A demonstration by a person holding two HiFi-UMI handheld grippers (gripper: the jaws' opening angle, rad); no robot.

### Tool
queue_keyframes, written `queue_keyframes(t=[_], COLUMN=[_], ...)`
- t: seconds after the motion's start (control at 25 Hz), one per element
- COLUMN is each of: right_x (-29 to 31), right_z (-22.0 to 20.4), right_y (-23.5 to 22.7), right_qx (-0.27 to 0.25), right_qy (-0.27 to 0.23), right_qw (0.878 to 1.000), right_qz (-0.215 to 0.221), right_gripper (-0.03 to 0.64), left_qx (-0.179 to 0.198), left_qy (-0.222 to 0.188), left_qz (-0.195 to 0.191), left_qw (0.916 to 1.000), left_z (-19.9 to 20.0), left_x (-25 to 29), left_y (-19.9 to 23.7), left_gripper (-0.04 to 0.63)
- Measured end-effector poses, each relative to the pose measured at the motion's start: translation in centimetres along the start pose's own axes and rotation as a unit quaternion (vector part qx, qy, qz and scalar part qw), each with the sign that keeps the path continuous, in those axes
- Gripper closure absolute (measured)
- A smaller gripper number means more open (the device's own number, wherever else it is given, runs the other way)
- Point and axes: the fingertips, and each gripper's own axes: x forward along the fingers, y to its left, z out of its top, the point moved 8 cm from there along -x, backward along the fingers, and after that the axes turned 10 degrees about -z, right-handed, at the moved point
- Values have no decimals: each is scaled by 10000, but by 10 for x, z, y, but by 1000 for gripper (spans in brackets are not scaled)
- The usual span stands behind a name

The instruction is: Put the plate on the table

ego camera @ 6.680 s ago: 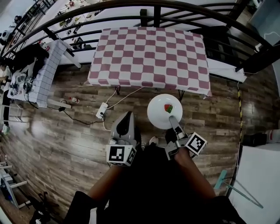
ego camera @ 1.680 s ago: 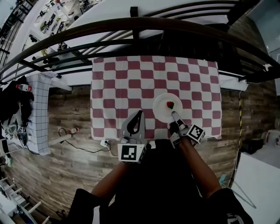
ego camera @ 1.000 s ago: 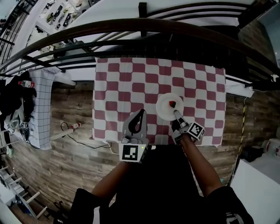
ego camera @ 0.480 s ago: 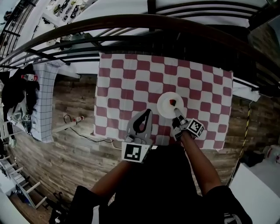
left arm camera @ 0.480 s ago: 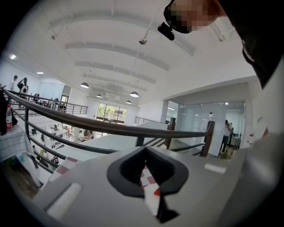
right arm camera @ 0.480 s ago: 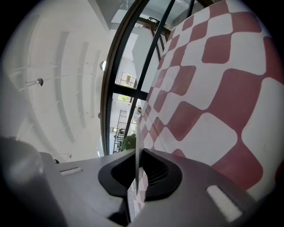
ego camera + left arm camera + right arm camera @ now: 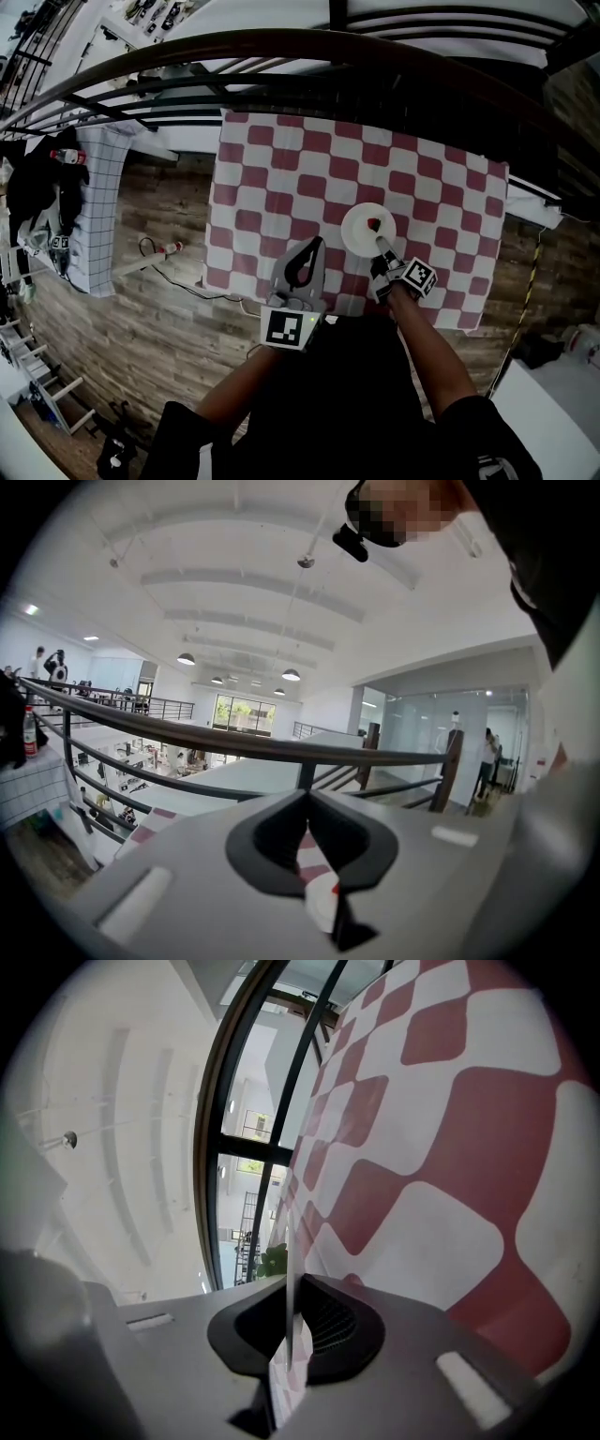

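A big open work hall, part lab and part studio, seen from an upper gallery. A dark curved railing [image 7: 281, 42] runs along the gallery's edge, and past it a lower floor [image 7: 131, 761] holds rows of cluttered benches. The gallery has a plank floor [image 7: 122, 328]. A table [image 7: 281, 159] in a red-and-white checked cloth stands with its far edge against the railing, and a side table [image 7: 94, 178] laden with gear stands off its left edge. Overhead is a white vaulted ceiling [image 7: 234, 583] with pendant lamps [image 7: 291, 675]. To the right are glass-walled rooms [image 7: 412, 733].
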Motion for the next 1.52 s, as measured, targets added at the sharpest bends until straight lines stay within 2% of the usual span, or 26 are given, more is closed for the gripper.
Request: queue_keyframes(t=[0.36, 0.52, 0.68, 1.08, 1.36, 1.52], right_x=[13, 15, 18, 21, 18, 13], right_z=[-3, -1, -2, -1, -5, -4], right_y=[-10, -12, -14, -19, -28, -31], right_qx=[-12, -17, -3, -22, 210, 232], right_qy=[116, 156, 179, 266, 110, 7], right_qw=[9999, 9996, 9998, 9995, 9982, 9977], right_qz=[-49, -231, -106, -176, -552, -634], right_gripper=[601, 601, 601, 600, 586, 544], left_qx=[-79, -92, -85, -124, -94, -69], left_qy=[117, 132, 152, 226, 162, 106], left_qz=[78, 79, 88, 147, 57, 71], left_qw=[9999, 9998, 9998, 9996, 9998, 9999], left_z=[-5, -6, -8, -10, -9, -7], left_x=[-4, -4, -4, -12, -12, -16], left_y=[0, 0, 2, 5, -4, -6], left_gripper=[586, 586, 586, 586, 586, 586])
